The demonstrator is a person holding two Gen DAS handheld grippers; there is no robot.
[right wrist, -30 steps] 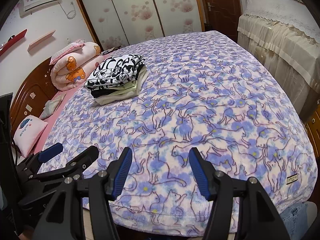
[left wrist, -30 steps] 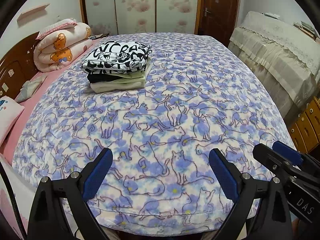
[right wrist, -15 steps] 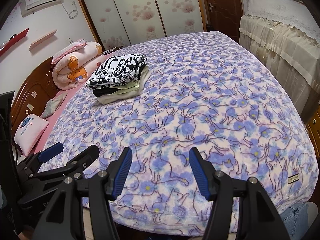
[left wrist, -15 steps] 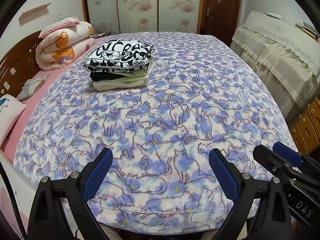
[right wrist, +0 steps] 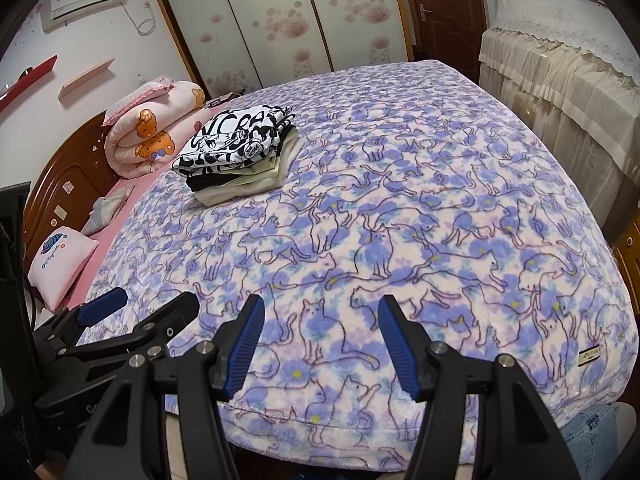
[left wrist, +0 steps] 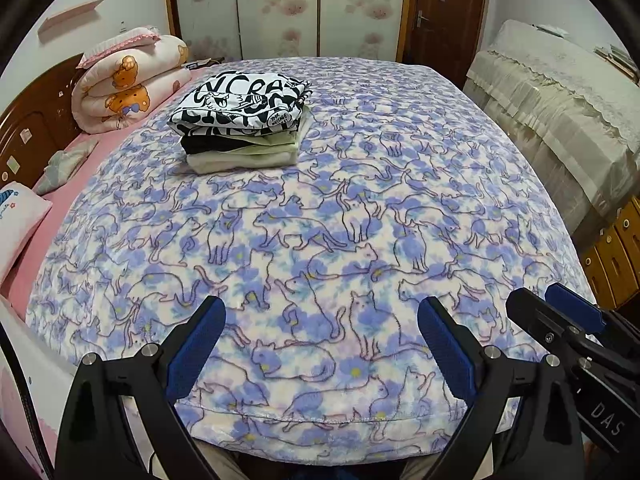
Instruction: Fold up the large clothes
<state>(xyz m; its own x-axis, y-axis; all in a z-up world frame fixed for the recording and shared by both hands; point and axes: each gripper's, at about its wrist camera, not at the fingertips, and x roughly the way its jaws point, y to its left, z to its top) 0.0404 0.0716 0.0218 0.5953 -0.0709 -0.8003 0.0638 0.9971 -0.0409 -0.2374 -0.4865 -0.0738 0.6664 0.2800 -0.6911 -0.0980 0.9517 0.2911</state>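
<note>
Folded clothes stack (left wrist: 244,124) (right wrist: 240,156) on the cat-print blanket (left wrist: 320,240) (right wrist: 400,240), on the headboard half of the blanket, toward its far edge and nearer the rolled bear-print quilt (left wrist: 128,84) (right wrist: 152,136) than the draped cabinet (left wrist: 560,120) (right wrist: 560,80). Topped by a black-and-white garment with bold lettering and cartoon figures, a small round printed badge near its front corner. Beneath that, a black layer, then a pale green one, then cream at the bottom, edges roughly flush and stepping out slightly at the lowest layers. Flat, rectangular, neat. Long axis running across the blanket, from the quilt side toward the cabinet side; folded edges facing the near edge of the blanket, lettering reading along that long axis.

Left gripper (left wrist: 320,344) (right wrist: 136,308) over the near edge of the blanket, well apart from the stack, jaws spread wide with nothing between the blue pads but the blanket below. Right gripper (right wrist: 320,340) (left wrist: 560,312) just beside it, toward the cabinet side, jaws parted too and empty, pads clear of the fabric.

Small pink pillow (left wrist: 16,216) (right wrist: 60,264) on the pink sheet beside the blanket, by the wooden headboard (left wrist: 32,124) (right wrist: 68,184).
</note>
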